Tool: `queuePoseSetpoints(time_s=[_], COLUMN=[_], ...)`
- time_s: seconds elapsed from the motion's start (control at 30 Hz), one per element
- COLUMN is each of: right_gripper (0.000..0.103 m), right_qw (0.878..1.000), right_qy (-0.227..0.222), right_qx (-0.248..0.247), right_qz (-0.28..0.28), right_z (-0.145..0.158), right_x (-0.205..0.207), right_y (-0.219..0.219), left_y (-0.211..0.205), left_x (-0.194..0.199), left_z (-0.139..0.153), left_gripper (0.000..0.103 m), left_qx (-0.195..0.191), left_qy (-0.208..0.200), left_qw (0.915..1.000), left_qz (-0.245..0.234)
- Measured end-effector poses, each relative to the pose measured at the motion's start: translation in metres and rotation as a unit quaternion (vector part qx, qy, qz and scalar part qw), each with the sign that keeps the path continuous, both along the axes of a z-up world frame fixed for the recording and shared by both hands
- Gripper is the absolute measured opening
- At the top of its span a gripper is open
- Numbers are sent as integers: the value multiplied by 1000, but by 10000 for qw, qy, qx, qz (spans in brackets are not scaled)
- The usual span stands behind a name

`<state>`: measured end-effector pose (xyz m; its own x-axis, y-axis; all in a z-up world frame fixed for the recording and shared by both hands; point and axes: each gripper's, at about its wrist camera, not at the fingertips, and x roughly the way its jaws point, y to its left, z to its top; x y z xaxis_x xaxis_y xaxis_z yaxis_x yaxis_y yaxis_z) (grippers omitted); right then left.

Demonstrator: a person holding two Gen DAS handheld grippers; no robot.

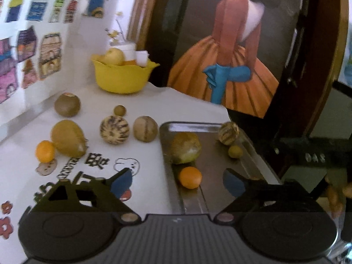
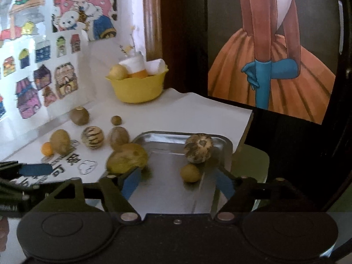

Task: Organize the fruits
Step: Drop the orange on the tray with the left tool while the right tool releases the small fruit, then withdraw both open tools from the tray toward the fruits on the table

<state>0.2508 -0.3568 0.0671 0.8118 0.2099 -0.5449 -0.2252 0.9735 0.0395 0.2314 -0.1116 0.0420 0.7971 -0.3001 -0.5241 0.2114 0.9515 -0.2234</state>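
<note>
- Hovering over the near end of the metal tray [image 1: 259,154], left gripper [image 1: 179,181] has its blue-padded fingers spread wide, nothing between them; one finger is over the white table [image 1: 143,101], the other over the tray.
- Right gripper [image 2: 178,182] likewise spread apart and empty, both fingers low over the tray [image 2: 167,189].
- On the tray, left wrist view: big yellow-brown fruit [image 1: 186,147] at the left side, small orange [image 1: 190,177] just in front of it, striped melon-like fruit [image 1: 228,133] at the far right corner, small greenish round fruit [image 1: 235,151] just near of that one.
- Right wrist view shows the same big fruit [image 2: 127,158] at the tray's left rim, just beyond the left finger pad [image 2: 131,183]; striped fruit [image 2: 199,148] and small round fruit [image 2: 190,173] close together, contact unclear.
- Loose on the table to the left of the tray: second striped fruit [image 1: 114,129], tan round fruit [image 1: 145,128] just beside it, tiny brown fruit [image 1: 120,110] behind them, dark brown round fruit [image 1: 67,105] farther back.
- Near the left edge: pear-shaped yellow fruit [image 1: 68,138] with another small orange [image 1: 45,151] touching or nearly touching it.
- Yellow bowl [image 1: 123,79] at the back of the table holds a pale yellow fruit [image 1: 114,56] and white cups [image 1: 140,57].
- Table cover has cartoon prints; stickers on the wall at left; painting of an orange skirt [image 1: 231,70] behind the tray.
- Left gripper's blue finger [image 2: 35,169] shows at the left edge of the right wrist view.
</note>
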Motion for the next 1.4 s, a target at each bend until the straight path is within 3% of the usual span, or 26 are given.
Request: queuePoseSetpoints(time_s=[0.3,0.8,1.1,1.4], right_gripper=[102,102,102,102], right_qw=[9993,9988,9955,9894], right_qy=[-304,-94,435,691], right_qx=[25,-23,55,-72], right_qz=[222,485,843,1272], right_z=[18,7,-26,-40], right_x=[-60,-126,-127,-105], right_y=[25,69,104,134], left_y=[23,99,146,173], left_x=[-39,-94,-110,-111], left_z=[14,7,-16,-25], left_gripper=[102,103,103,102], left_qx=[-74,-114,228,391], left_qy=[-72,116,434,581], left_qw=[9997,9962,9886,9843], left_qz=[229,861,1422,1620])
